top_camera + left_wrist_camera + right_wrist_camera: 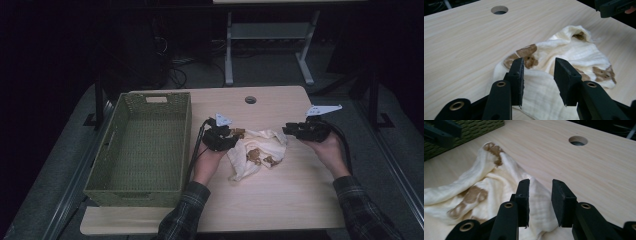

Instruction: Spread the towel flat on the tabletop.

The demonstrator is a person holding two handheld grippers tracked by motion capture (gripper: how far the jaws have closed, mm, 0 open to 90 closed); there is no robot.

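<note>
A crumpled cream cloth (260,150) with brown animal prints lies on the light wooden table (280,200), between my two grippers. My left gripper (230,136) sits at the cloth's left edge. In the left gripper view its jaws (539,67) stand apart above a fold of the cloth (574,50), and the pads do not press on it. My right gripper (292,130) is at the cloth's right edge. Its jaws (540,186) also stand apart, low over a corner of the cloth (489,182), with nothing pinched.
A green woven basket (187,140), with nothing in it, stands on the table's left side beside the left hand. A round cable hole (250,100) lies beyond the cloth near the far edge. A white desk frame (270,30) stands on the floor behind.
</note>
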